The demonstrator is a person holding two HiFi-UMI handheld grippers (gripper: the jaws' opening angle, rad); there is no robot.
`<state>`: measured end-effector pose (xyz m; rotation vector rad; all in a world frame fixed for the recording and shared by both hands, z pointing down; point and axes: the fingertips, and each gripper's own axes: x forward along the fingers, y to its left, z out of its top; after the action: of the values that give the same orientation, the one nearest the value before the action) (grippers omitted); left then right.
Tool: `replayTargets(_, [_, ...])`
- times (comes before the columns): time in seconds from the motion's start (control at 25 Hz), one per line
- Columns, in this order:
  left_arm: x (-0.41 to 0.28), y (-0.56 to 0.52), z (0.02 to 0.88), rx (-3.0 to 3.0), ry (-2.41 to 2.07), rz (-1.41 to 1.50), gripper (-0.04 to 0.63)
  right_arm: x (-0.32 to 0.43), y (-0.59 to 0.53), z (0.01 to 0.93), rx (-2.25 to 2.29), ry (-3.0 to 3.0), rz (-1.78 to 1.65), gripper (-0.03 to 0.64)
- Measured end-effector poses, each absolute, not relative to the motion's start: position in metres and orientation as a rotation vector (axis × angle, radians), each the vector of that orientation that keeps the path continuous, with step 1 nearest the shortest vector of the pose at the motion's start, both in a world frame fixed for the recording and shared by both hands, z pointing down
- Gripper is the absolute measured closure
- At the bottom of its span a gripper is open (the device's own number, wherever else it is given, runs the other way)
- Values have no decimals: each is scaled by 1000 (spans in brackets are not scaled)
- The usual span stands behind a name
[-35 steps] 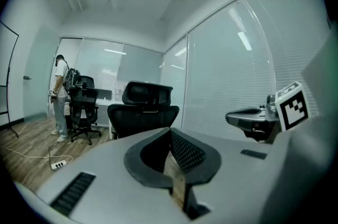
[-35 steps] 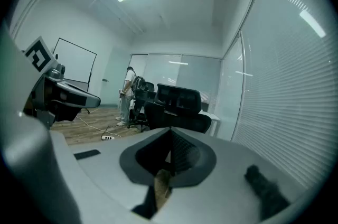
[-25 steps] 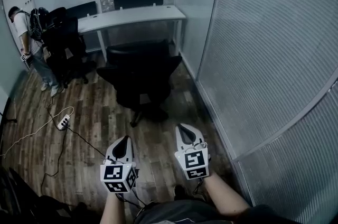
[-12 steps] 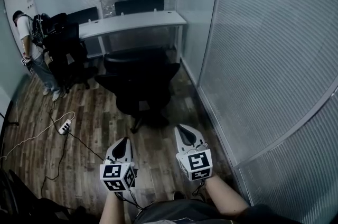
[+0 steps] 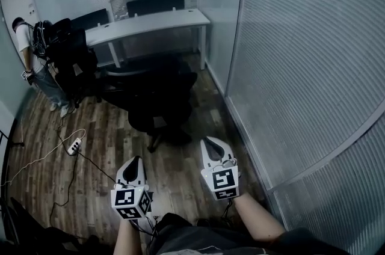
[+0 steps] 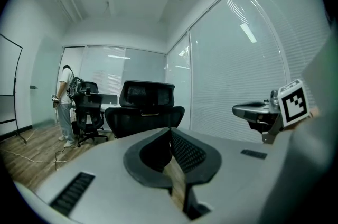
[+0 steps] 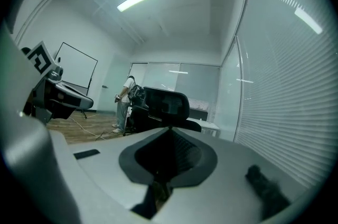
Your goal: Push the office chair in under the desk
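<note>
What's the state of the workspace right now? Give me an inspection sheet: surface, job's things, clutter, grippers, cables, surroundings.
Surface: wood-plank floor.
Job's things: black office chair stands out in front of the white desk, not under it.
Clutter: second black chair by the desk's left end.
Grippers: left hand-held gripper and right hand-held gripper both shut, empty, short of the office chair.
Cables: white power strip on the floor, cords trailing from it.
Surroundings: glass wall with blinds on the right; a person standing far left.
</note>
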<state>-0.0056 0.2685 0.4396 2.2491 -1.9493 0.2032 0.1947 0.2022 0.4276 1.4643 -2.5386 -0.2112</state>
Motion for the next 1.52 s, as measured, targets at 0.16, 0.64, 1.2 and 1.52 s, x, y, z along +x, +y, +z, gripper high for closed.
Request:
replayTargets(0.16, [-2, 254, 452, 2310, -1956, 351, 579, 198, 187, 438, 1504, -2515, -180, 592])
replayTargets(0.64, [-87, 144, 451, 2307, -2011, 323, 578, 137, 84, 447, 1507, -2374, -326, 592])
replayTargets(1.2, [-163, 20, 468, 2351, -1995, 558, 484, 86, -47, 480, 1417, -2143, -319, 419])
replayTargets(1.52, [-196, -26, 466, 2459, -2133, 890, 311, 89, -103, 493, 1373, -1942, -466, 318])
